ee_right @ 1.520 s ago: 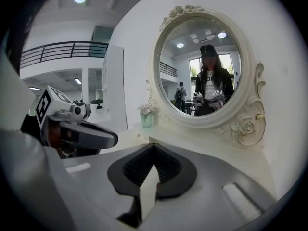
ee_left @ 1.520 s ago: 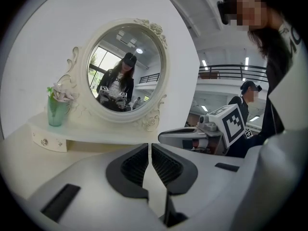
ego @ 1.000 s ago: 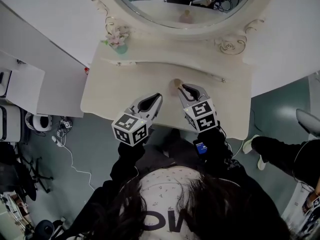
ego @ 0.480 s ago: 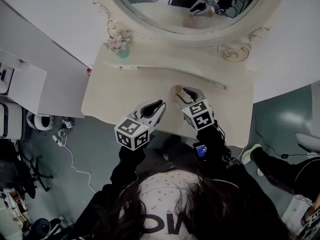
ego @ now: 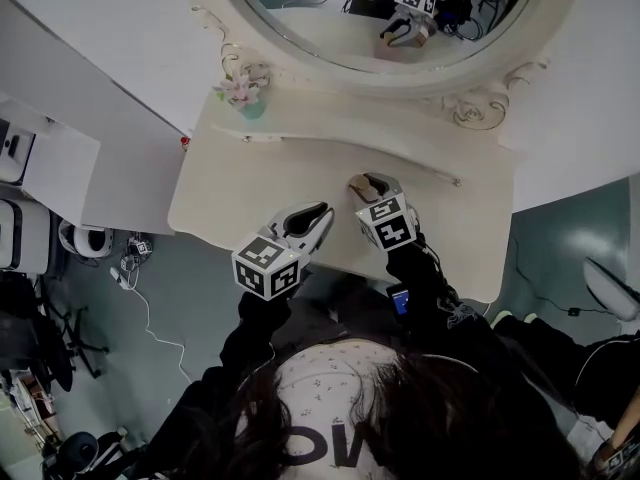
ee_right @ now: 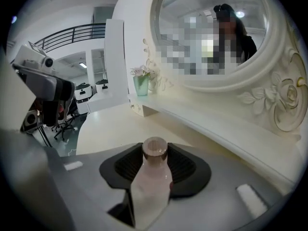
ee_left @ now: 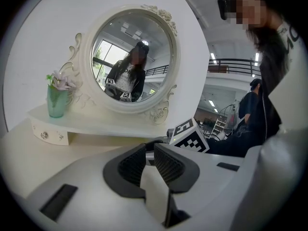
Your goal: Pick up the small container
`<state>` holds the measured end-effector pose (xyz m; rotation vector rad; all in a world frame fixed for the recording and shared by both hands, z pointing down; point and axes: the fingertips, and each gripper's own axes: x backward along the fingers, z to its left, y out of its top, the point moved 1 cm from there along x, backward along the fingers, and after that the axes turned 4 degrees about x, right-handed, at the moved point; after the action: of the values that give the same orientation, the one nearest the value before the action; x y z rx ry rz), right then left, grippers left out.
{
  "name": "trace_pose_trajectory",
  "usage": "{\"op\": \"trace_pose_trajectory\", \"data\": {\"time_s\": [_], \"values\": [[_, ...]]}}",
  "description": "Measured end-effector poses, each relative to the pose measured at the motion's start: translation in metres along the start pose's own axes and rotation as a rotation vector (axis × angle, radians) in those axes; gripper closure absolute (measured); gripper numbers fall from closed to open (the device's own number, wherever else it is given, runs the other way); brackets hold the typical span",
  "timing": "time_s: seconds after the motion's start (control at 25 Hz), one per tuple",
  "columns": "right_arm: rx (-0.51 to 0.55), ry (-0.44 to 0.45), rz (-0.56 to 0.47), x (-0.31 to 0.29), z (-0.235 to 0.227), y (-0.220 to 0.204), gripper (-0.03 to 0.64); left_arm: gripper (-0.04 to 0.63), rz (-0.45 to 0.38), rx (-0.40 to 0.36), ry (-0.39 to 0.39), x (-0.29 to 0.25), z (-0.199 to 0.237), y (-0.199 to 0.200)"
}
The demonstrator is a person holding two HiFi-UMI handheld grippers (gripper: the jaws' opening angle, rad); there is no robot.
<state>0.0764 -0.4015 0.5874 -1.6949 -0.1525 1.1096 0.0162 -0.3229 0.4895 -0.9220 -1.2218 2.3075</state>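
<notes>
The small container [ee_right: 154, 171] is a pale pink bottle with a round brownish cap, upright on the cream vanity table [ego: 232, 180]. From the head view only its cap [ego: 356, 181] shows. My right gripper [ego: 371, 182] reaches over the tabletop, and its jaws are opening. The bottle stands between the wide-spread black pads [ee_right: 185, 166] with a little room on each side. My left gripper [ego: 312, 215] hovers at the table's front edge, left of the right one. Its ribbed pads [ee_left: 169, 163] stand a narrow slit apart with nothing between them.
A round ornate mirror [ego: 400, 23] rises behind a raised shelf [ego: 330, 133]. A green vase of flowers [ego: 241, 92] stands at the shelf's left end. A white cabinet [ego: 60, 183] flanks the table on the left, with cables and chairs on the floor below.
My right gripper has moved forward, and its jaws have spread around the bottle. The left gripper has barely shifted.
</notes>
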Motion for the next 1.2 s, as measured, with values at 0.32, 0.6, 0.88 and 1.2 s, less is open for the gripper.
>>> {"op": "trace_pose_trajectory", "data": {"time_s": [0.32, 0.6, 0.88, 1.2], "values": [[0.006, -0.019, -0.008, -0.006, 0.0, -0.001, 0.462, 0.561, 0.004, 0.007, 0.013, -0.001, 0.009, 0.002], [-0.035, -0.087, -0.048, -0.002, -0.004, -0.002, 0.462, 0.561, 0.013, 0.014, 0.002, -0.004, 0.012, 0.0], [-0.045, -0.069, -0.047, -0.001, -0.006, -0.004, 0.469, 0.561, 0.02, 0.034, -0.004, -0.004, 0.014, -0.005], [-0.036, -0.056, -0.003, 0.004, -0.001, -0.009, 0.469, 0.539, 0.051, 0.068, -0.022, -0.006, 0.015, -0.017]]}}
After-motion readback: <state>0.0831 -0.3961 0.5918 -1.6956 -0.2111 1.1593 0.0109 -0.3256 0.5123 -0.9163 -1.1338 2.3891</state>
